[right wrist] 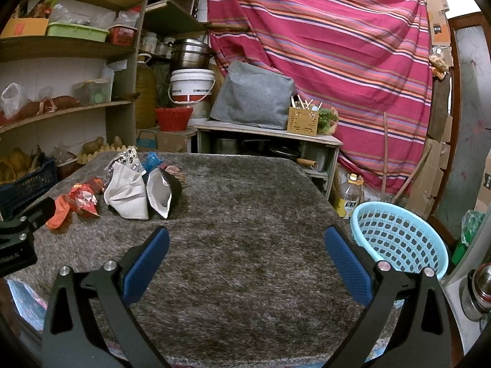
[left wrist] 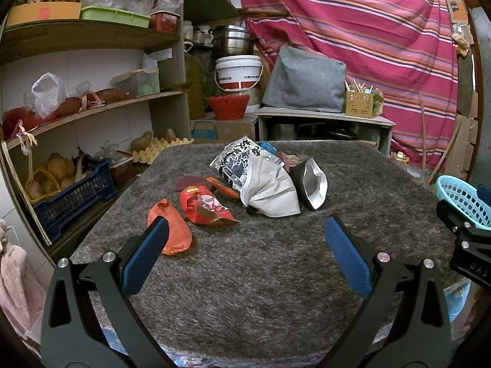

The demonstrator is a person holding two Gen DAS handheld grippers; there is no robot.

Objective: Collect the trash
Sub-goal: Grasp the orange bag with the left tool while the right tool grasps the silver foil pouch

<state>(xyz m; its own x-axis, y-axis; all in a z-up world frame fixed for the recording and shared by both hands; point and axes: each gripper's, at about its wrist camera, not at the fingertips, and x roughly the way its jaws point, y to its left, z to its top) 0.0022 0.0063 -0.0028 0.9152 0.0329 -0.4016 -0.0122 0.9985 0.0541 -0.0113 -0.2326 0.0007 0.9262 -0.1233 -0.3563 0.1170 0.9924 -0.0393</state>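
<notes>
Trash lies in a heap on the grey shaggy table cover (left wrist: 260,260): an orange wrapper (left wrist: 176,230), a red snack packet (left wrist: 205,207), a white crumpled bag (left wrist: 270,190), a black pouch with white lining (left wrist: 311,184) and a black-and-white printed bag (left wrist: 239,156). My left gripper (left wrist: 245,230) is open and empty, just short of the heap. My right gripper (right wrist: 245,239) is open and empty over the bare cover, with the heap to its far left (right wrist: 129,190). A light blue perforated basket (right wrist: 399,239) stands off the table's right edge.
Wooden shelves (left wrist: 92,107) with potatoes, crates and bags stand at the left. Behind the table are a white bucket (left wrist: 239,70), a red basket (left wrist: 228,105), a grey bag (left wrist: 303,79) on a low cabinet, and a striped red cloth (left wrist: 383,46).
</notes>
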